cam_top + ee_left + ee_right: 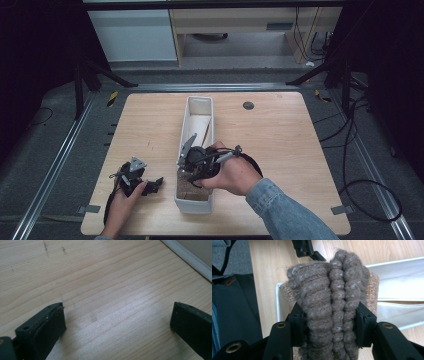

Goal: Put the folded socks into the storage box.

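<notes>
A thick roll of grey-brown knitted wool is pinched between the jaws of my right gripper, which is shut on it. It hangs over the near end of a long white bin in the middle of the wooden table. Under it in the bin lies an orange-brown knit. In the high view the right gripper is over the bin's near half. My left gripper rests on the table left of the bin, open, with bare wood between its jaws.
A pale folded item lies in the far half of the bin. A dark round disc sits on the table at the back right. Cables trail on the floor to the right. The bin's white wall runs past the left gripper.
</notes>
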`<state>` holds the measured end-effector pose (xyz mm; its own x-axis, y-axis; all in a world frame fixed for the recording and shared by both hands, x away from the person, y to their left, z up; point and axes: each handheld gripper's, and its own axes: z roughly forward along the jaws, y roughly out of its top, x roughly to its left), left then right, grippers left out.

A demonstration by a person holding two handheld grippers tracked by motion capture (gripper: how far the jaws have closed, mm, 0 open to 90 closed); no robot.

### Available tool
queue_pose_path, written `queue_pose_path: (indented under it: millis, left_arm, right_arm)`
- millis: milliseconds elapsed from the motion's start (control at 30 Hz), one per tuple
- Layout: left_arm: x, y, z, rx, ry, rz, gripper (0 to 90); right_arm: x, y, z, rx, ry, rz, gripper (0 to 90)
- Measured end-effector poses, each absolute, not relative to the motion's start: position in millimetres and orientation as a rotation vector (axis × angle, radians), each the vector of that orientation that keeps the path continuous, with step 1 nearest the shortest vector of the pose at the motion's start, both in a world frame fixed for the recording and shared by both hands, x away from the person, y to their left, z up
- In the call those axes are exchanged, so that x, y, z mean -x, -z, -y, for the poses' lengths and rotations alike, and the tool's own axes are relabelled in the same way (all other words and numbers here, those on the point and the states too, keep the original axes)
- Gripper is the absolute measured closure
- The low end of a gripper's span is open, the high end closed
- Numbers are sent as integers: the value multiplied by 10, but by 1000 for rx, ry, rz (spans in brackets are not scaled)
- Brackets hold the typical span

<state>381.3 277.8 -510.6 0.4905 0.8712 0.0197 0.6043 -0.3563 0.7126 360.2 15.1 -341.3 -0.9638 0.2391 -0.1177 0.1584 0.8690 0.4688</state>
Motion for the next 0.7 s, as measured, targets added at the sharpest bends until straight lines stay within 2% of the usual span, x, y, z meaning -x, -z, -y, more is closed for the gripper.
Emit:
queue_pose_path:
  millis: [700]
  left_arm:
    - [-3824, 5108, -2772, -2086, -532, -1210, 0]
  right_arm:
    - [-3662, 3595, -188, -336, -708, -2890, 521]
